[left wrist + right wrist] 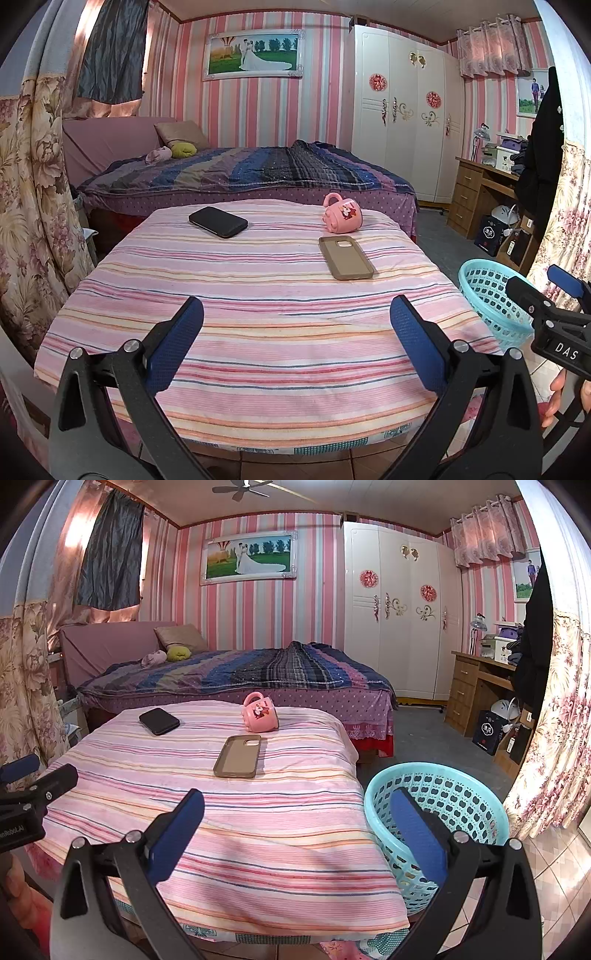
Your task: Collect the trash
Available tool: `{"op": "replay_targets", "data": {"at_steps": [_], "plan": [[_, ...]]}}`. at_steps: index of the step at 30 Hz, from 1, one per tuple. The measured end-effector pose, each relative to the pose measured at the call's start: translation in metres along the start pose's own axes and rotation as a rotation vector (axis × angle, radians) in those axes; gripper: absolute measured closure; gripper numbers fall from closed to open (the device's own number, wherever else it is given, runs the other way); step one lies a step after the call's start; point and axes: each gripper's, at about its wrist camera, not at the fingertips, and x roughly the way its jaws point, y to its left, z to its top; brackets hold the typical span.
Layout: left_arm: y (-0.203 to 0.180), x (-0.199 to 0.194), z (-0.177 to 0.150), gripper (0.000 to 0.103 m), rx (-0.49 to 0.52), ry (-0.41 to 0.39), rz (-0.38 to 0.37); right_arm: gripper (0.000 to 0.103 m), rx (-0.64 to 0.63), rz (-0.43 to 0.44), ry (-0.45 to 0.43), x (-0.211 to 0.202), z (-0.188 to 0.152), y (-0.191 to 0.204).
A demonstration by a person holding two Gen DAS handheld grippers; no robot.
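Covering the desk (258, 849), a pink striped cloth (258, 332) carried a black phone (218, 221), a tan phone case (346, 257) and a tipped pink mug (342, 213), while the turquoise basket (461, 797) sat just beside its right edge. Both the left hand-held gripper (295, 343) and the right hand-held gripper (295, 830) hovered spread wide, holding nothing.

Home bedroom. Double bed (236, 679) with striped quilt, pillow (179, 637) at headboard. Pink striped wallpaper, framed wedding photo (248, 555) above bed. White wardrobe (400, 609) with floral decals, wooden desk (476, 686) beside it, floral curtains (546, 709), ceiling fan (242, 488).
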Motion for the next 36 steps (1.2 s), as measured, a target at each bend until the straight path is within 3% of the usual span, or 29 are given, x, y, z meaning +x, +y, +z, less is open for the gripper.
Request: {"op": "replay_targets", "data": {"at_steps": [36], "plan": [[0.0019,-0.0019,-0.0025,0.005,0.003,-0.008,0.011,0.005,-0.013,-0.005,-0.018,-0.0014,0.0004,0.0017]]}}
